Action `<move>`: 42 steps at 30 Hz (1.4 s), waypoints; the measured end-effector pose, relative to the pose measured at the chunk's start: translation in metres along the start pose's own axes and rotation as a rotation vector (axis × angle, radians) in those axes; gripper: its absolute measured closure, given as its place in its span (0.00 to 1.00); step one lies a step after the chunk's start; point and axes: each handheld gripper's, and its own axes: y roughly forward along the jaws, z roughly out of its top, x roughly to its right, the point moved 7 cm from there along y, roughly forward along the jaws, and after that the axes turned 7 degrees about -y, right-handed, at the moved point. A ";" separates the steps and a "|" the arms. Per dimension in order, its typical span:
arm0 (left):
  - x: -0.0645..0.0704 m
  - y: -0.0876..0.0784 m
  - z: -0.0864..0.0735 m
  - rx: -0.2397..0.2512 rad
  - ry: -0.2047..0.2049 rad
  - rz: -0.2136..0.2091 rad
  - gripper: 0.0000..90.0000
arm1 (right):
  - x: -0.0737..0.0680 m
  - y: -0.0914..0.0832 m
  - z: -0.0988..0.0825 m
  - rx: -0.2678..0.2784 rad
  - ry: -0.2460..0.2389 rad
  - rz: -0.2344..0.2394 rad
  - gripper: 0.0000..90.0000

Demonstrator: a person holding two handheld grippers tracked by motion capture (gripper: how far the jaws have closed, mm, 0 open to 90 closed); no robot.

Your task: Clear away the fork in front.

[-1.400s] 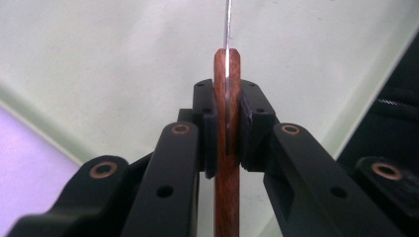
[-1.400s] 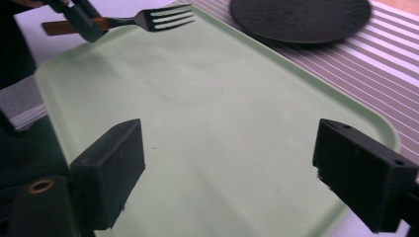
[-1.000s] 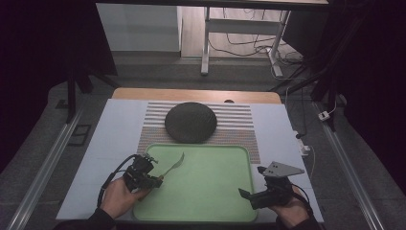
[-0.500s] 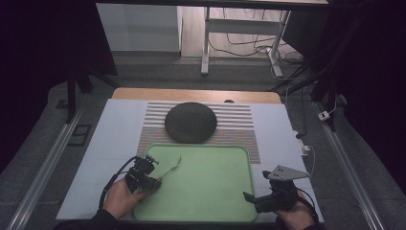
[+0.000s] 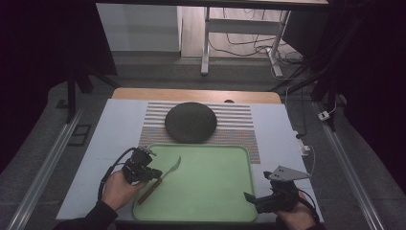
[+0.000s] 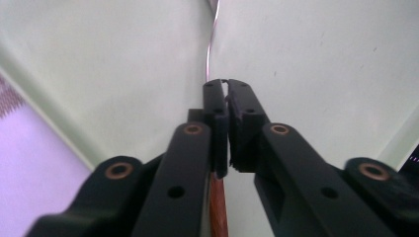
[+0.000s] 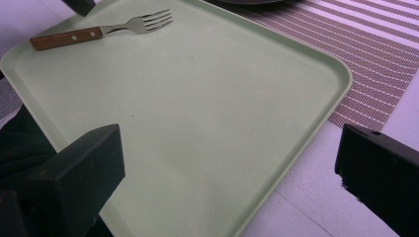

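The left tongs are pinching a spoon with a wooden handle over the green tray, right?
Not a spoon. The right gripper view shows tines, so it is a fork with a wooden handle. The rest holds: the left tongs are shut on it over the green tray.

My left tool [image 5: 152,173] is black all over, with a black cable looping out from its back. Close up, its two arms are matte black plastic, each set with copper-coloured ringed rivets and small plain holes, ending in flat black pads [image 6: 215,101]. My right tool [image 5: 250,197] is black too, blocky at the jaws, and carries a grey three-cornered plate on top. I wear dark sleeves.
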 end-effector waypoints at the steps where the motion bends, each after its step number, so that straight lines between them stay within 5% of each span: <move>1: -0.001 0.000 0.003 0.008 0.001 -0.003 0.98 | 0.000 0.000 0.000 -0.001 -0.001 0.000 0.00; 18: -0.007 0.017 0.043 0.059 0.034 -0.029 0.98 | 0.000 0.002 -0.001 -0.016 -0.008 0.000 0.00; 32: -0.024 0.036 0.046 0.049 -0.004 -0.012 0.98 | -0.002 0.004 -0.001 -0.036 -0.023 0.004 0.00; 42: 0.014 0.053 0.047 0.004 0.095 -0.065 0.98 | -0.002 0.004 -0.002 -0.042 -0.018 0.008 0.00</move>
